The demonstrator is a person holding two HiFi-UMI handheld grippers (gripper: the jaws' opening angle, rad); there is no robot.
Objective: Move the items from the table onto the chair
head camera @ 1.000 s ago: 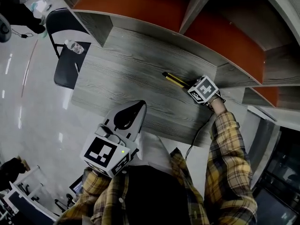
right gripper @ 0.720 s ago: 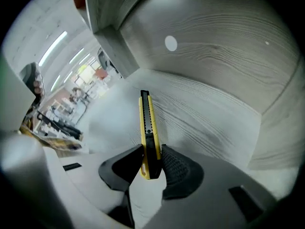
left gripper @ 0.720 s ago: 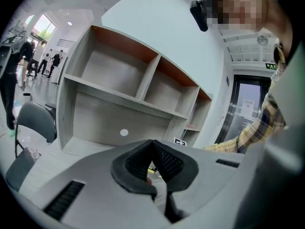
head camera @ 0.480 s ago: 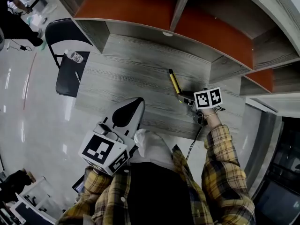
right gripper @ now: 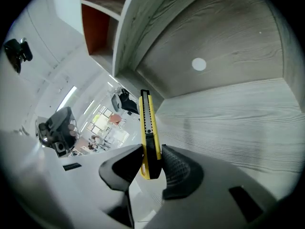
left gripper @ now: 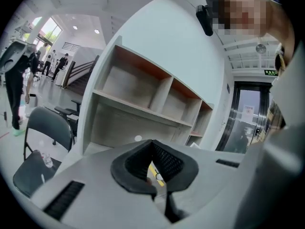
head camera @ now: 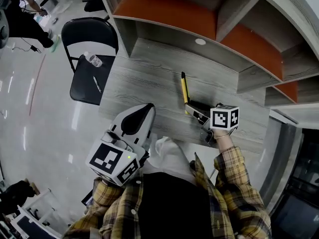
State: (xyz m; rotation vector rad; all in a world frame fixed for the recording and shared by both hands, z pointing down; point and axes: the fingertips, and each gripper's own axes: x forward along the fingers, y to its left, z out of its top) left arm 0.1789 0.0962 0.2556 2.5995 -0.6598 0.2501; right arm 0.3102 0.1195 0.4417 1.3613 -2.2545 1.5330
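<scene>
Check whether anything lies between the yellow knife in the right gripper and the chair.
Nothing visible does. The yellow knife, clamped in the right gripper, has only bare table between it and the chair. A bottle and a pen lie on the seat, leaving room.

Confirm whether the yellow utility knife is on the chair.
No, the right gripper clamps the utility knife above the table.

table (head camera: 149, 83) showed matt grey wood grain; utility knife (right gripper: 151, 128) had a glossy yellow plastic body; floor (head camera: 40, 113) was polished, reflective; sleeve (head camera: 239, 193) was plaid cloth.
</scene>
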